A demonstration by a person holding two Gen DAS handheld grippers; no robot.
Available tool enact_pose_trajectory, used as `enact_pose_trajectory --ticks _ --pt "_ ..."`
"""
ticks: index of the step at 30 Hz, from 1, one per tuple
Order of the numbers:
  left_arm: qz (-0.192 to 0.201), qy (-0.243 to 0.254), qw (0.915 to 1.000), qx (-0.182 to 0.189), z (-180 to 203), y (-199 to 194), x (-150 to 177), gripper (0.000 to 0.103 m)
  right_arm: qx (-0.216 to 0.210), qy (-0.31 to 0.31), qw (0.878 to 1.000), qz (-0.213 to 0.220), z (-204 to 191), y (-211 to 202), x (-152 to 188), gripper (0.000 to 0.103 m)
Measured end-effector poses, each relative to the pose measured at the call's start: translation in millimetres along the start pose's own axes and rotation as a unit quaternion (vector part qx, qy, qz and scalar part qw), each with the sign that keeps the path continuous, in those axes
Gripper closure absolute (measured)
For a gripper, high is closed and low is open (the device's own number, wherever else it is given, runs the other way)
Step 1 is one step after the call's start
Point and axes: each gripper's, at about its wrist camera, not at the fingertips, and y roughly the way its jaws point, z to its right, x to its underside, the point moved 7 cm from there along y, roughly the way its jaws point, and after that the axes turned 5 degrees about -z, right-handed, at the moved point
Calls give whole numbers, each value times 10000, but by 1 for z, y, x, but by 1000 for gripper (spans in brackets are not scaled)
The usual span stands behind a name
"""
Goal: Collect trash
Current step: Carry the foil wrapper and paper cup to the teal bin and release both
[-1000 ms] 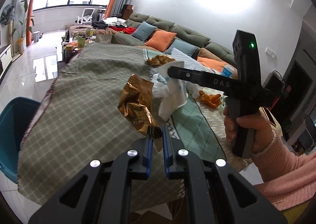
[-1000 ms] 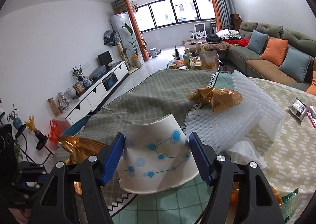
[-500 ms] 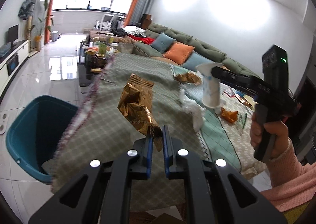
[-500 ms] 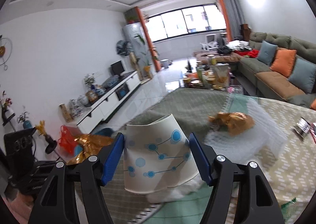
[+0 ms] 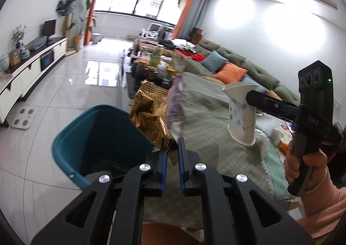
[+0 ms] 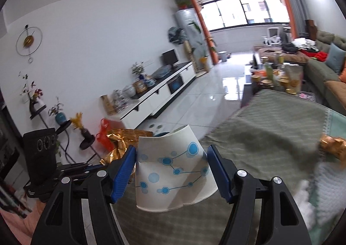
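Note:
My left gripper [image 5: 172,154] is shut on the bottom edge of a crumpled gold snack wrapper [image 5: 149,115], which stands up over the near rim of a teal bin [image 5: 86,137] on the floor. A hand [image 5: 302,163] at the right holds my right gripper [image 5: 244,102], shut on a squashed white paper cup [image 5: 242,119] with blue dots, in the air above the table. In the right wrist view the paper cup [image 6: 170,178] sits between the blue pads of the right gripper [image 6: 172,152]. The left gripper [image 6: 71,169] and its gold wrapper [image 6: 121,141] show at the lower left.
The table with its green checked cloth [image 5: 205,104] lies right of the bin. On it are a second gold wrapper [image 6: 333,147], a white bubble sheet [image 6: 324,180] and tissue [image 5: 263,139]. A coffee table with jars [image 5: 151,63], a sofa [image 5: 237,67] and a white floor scale [image 5: 22,115] stand around.
Both grippers have swung left off the middle of the table, carrying the wrapper and the cup. The teal bin has come from the left edge to just ahead of the left gripper.

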Motion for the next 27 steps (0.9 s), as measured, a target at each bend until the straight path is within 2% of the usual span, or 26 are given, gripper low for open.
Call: enact_pose_trajectory --ticks 8,14,27 --pt "-132 -368 9988 -284 -41 7 3 92 -353 -194 9990 -187 -31 45 -12 35" --pt "-272 -510 9977 -350 -62 21 6 92 -424 -250 9973 -552 -45 85 -12 35" --pt "-479 -793 9951 -352 -82 49 10 92 -161 -164 9919 -1253 -41 138 1 34"
